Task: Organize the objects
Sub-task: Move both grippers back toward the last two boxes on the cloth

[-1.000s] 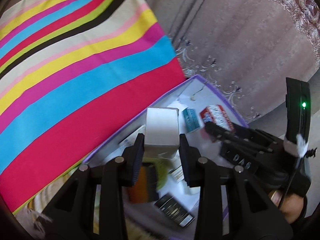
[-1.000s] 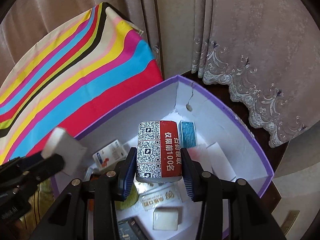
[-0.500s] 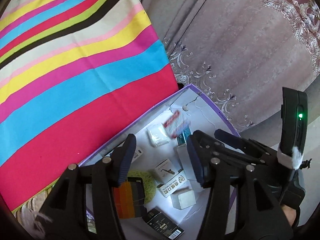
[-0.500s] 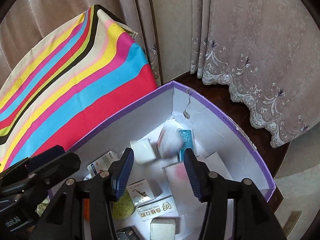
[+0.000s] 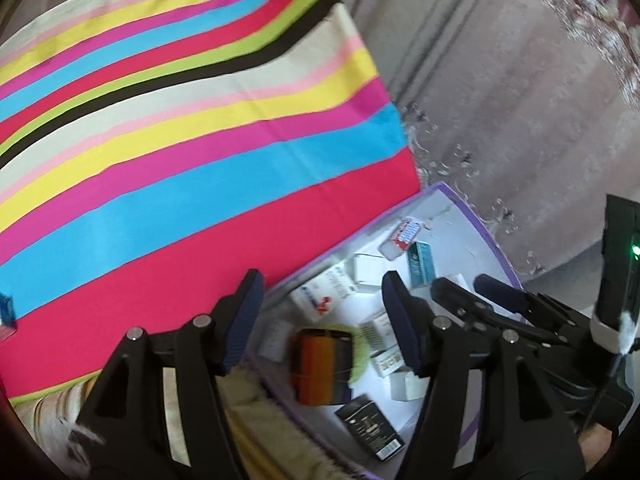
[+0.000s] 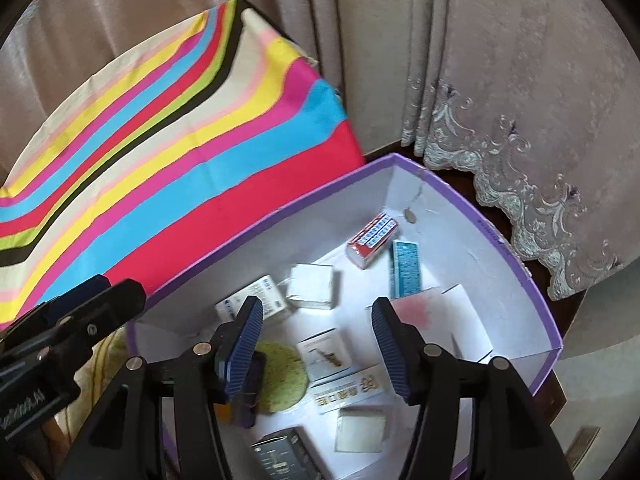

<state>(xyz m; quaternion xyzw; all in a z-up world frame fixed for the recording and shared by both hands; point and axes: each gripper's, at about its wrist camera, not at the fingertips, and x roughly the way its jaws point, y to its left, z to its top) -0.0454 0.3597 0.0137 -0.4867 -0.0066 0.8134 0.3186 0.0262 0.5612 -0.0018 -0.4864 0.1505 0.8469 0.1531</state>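
A white box with a purple rim stands beside the striped table. In it lie a red-and-white pack with printed codes, a plain white carton and a blue carton. My right gripper hangs over the box, its jaws opening with nothing between them. My left gripper is over the box's near-left rim, its jaws also opening and empty. Each gripper shows in the other's view: the right gripper and the left gripper.
Several more small cartons, a green round pad, a black box and an orange-and-black item fill the box floor. A striped cloth covers the table on the left, with a small blue thing at its edge. Curtains hang behind.
The left gripper let go of the white carton and the right let go of the red-and-white pack; both now lie in the box. Both jaws spread wider and the left view swung toward the table.
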